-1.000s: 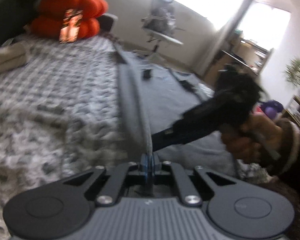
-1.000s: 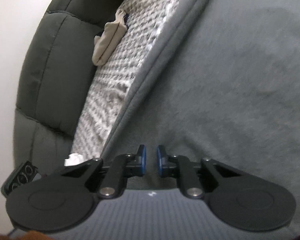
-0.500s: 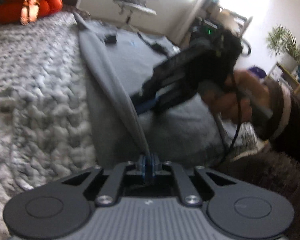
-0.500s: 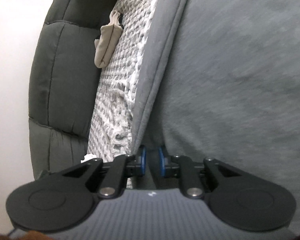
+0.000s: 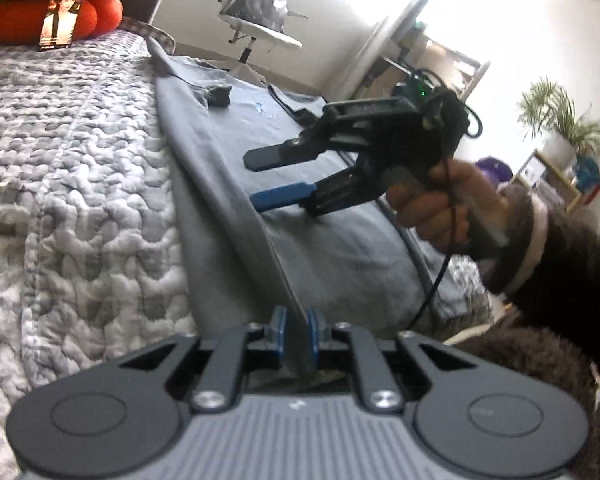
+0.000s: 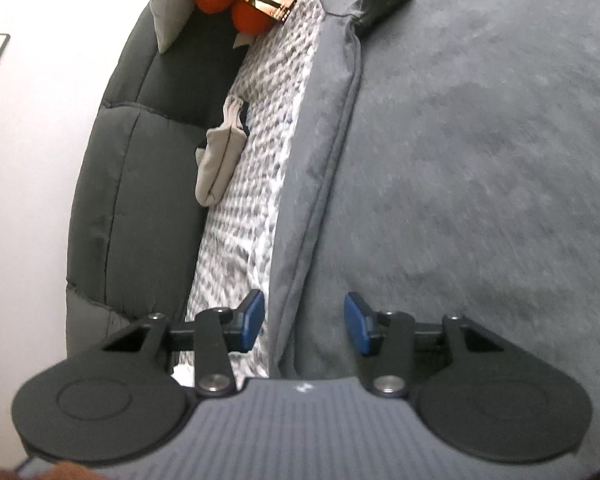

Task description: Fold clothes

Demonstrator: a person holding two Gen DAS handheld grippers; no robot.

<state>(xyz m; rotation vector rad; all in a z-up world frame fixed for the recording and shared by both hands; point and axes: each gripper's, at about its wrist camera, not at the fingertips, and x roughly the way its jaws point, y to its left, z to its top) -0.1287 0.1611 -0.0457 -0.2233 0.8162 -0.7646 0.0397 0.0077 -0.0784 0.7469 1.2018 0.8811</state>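
A grey shirt (image 5: 300, 208) of soft, matte knit lies spread flat on a bed covered by a bumpy, quilted blanket (image 5: 72, 168) in a grey and white pattern. One long side of the shirt is folded over into a narrow, straight-edged strip that runs from about 11 o'clock in the left wrist view down to the fingers at 6 o'clock. A small dark object and a thin black cable lie on the far end of the cloth.

The left gripper (image 5: 295, 338) has its blue pads set narrowly apart, with the lifted edge of the shirt standing between them as a thin upright blade; whether the pads press on it is hard to tell, since a slight gap shows at the left pad. These fingers have just been opening a little. A second ago they were pinched tight on the same edge.

The right gripper (image 6: 304, 322), held in a hand (image 5: 440, 208) with a fuzzy dark sleeve, hangs over the shirt at 2 o'clock from the left one. Its fingers stand well apart and have just been opening; the folded seam lies below the gap, untouched. Earlier they were nearly together.

Round orange cushions (image 5: 60, 4) with a phone (image 5: 64, 12) propped against them sit at 11 o'clock, and a beige folded cloth (image 6: 220, 168) rests by the dark padded headboard.
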